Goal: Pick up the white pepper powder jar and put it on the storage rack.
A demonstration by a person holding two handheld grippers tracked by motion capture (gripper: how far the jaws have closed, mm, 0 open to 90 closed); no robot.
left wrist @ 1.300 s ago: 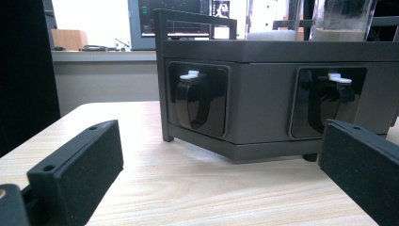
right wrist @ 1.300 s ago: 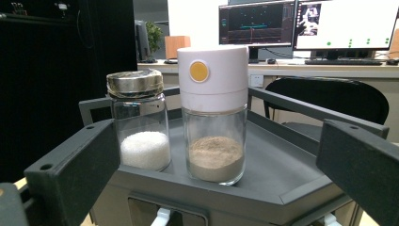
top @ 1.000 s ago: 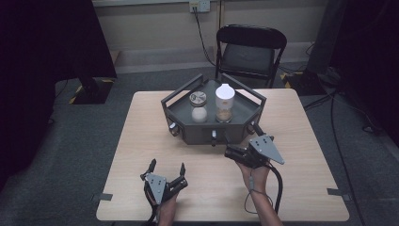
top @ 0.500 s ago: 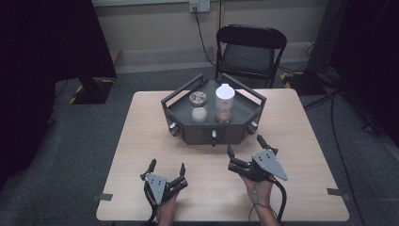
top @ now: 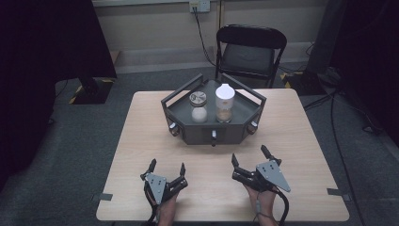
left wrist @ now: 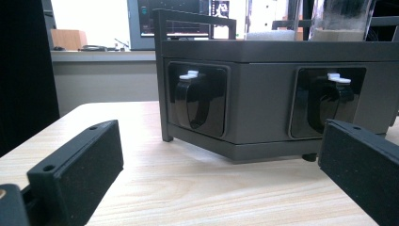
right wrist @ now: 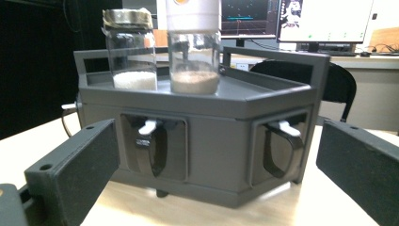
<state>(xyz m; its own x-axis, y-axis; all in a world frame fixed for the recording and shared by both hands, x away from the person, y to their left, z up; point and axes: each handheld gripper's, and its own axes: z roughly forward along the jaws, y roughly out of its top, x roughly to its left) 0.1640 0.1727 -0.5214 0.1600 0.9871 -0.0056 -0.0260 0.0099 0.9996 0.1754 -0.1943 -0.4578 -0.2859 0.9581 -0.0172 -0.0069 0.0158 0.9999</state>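
A: Where are the two grippers sitting right now?

B: Both are resting low over the near part of the tabletop (top: 141, 122), each in one of the person's hands. The left gripper (top: 166, 170) is lying toward the near left, and the right gripper (top: 249, 157) is lying toward the near right, well apart from each other.

A: And the fingers?

B: Both pairs are standing wide open and holding nothing. In the left gripper view the black fingers (left wrist: 80, 165) are spreading to either edge with bare wood between them; the right gripper view is showing the same with its fingers (right wrist: 75, 165).

A: What are they pointing at?

B: The dark grey tray (top: 183, 106), sitting in the middle of the tabletop, beyond both grippers and touching neither. It is showing black handles with white tabs set into its front faces (left wrist: 195, 101).

A: Anything riding on it?

B: Two jars are standing upright just beside each other. The jar with the metal lid (top: 198, 106) is holding something white, and the taller jar with the white lid (top: 224, 102) is holding something tan. A black folding chair (top: 249, 52) is standing behind the tabletop.
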